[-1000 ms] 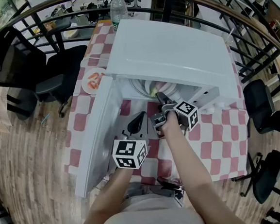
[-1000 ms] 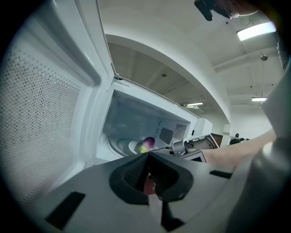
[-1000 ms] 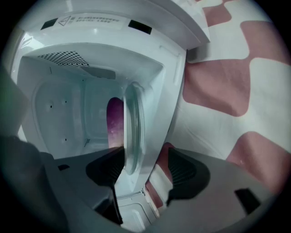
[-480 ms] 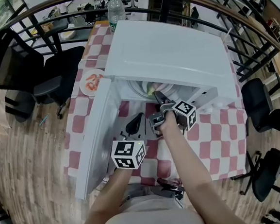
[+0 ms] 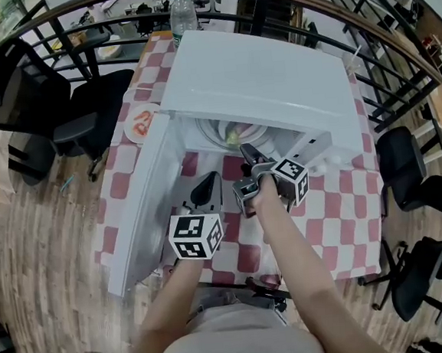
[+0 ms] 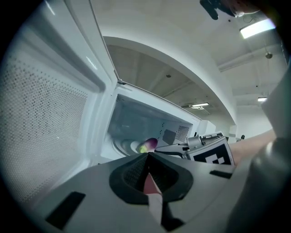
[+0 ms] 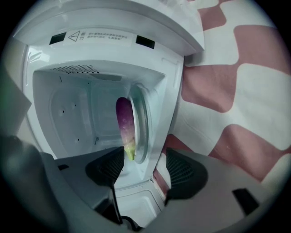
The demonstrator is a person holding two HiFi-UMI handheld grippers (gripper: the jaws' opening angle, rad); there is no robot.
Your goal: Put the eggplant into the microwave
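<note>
The purple eggplant [image 7: 124,122] with its green stem end lies on the glass turntable [image 7: 142,119] inside the white microwave [image 5: 267,83]. In the head view the eggplant [image 5: 234,137] shows just inside the opening. My right gripper [image 7: 144,173] is open and empty in front of the cavity, apart from the eggplant. That right gripper [image 5: 247,160] sits near the lower edge of the opening. My left gripper [image 5: 205,190] hangs lower left of it, by the open door [image 5: 143,209]. The left gripper [image 6: 148,170] is shut on nothing.
The microwave stands on a red and white checked tablecloth [image 5: 340,215]. A plate with red food [image 5: 141,123] lies left of the microwave, and a water bottle [image 5: 182,14] stands behind it. Black chairs [image 5: 37,96] and a railing surround the table.
The head view has drifted a little. Both grippers keep nearly the same places before the opening, and the eggplant stays on the turntable.
</note>
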